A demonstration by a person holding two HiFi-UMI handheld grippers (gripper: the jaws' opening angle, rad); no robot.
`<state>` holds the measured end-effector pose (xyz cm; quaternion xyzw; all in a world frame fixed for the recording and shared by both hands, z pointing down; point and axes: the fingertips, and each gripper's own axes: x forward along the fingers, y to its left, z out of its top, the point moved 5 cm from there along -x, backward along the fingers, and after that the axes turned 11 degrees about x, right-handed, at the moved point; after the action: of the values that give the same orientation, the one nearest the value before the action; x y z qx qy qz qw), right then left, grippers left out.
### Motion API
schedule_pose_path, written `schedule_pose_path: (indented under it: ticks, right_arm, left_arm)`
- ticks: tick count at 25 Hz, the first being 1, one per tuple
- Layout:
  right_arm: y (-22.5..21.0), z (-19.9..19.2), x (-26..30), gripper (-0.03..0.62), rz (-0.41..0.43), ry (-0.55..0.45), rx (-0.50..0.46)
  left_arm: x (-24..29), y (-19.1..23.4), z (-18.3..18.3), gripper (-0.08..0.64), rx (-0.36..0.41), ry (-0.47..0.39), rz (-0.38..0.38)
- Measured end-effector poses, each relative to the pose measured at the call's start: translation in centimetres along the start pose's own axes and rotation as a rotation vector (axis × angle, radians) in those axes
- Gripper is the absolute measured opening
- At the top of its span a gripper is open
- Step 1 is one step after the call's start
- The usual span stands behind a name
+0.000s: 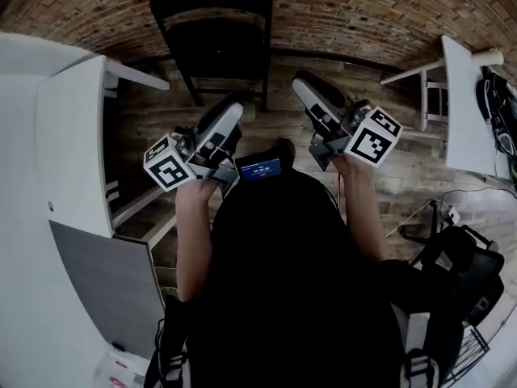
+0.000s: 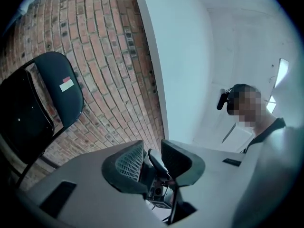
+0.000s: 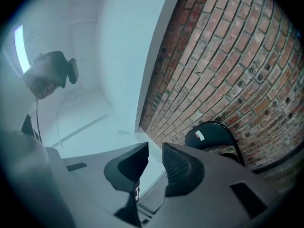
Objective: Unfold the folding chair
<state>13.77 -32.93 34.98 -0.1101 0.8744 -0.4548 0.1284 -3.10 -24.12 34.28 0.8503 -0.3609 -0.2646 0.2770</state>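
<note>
Torso: person's dark top (image 1: pixel 283 281) is filling the lower middle of the head view, with a small lit screen (image 1: pixel 258 168) sitting at the chest.
Chair position: folding chair (image 1: pixel 212 39) is standing on the wood floor (image 1: pixel 283 140) against the brick wall (image 1: pixel 363 6), ahead of both grippers and touching neither.
Chair vs left gripper: left gripper (image 1: pixel 232 110) is pointing just below the chair's legs; in its own view the chair is sitting well off to the left of the jaws.
Chair vs right gripper: right gripper (image 1: pixel 303 83) is hanging to the chair's right; in its own view the chair is showing to the right of the jaws.
Left jaws: standing a narrow gap apart, gripping nothing.
Right jaws: standing a narrow gap apart, gripping nothing.
Hidden: frame edge is cutting the chair's top in the head view; the dark seat is merging with the dark frame, so how far it is opened cannot be told; the right gripper's body is covering the chair's lower part.
Hands: left hand (image 1: pixel 198 186) and right hand (image 1: pixel 351 164) are holding the handles, bare forearms reaching forward, grippers angling slightly toward each other.
Sides: white table (image 1: pixel 73 144) is flanking the left.
</note>
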Motion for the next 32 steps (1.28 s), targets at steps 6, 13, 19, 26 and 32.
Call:
schedule_pose_path:
  ticks: [6, 13, 19, 26, 32]
  right_arm:
    - [-1.7, 1.5, -0.3, 0.075, 0.016, 0.006, 0.018]
    - [-2.8, 2.5, 0.8, 0.075, 0.0, 0.023, 0.019]
    - [-4.0, 3.4, 3.3, 0.075, -0.049, 0.019, -0.002]
    - [-4.3, 3.6, 9.1, 0.076, -0.097, 0.016, -0.055]
    - [-4.4, 3.4, 13.4, 0.077, -0.159, 0.039, -0.11]
  left_arm:
    - [1.7, -0.1, 0.0, 0.12, 0.094, -0.003, 0.043]
    - [2.7, 1.9, 0.4, 0.121, 0.095, 0.008, 0.068]
    - [3.1, 5.3, 2.2, 0.123, 0.058, -0.002, 0.039]
    - [2.7, 9.7, 6.5, 0.182, 0.032, -0.016, -0.02]
    - [1.5, 14.4, 9.8, 0.258, -0.028, -0.069, 0.007]
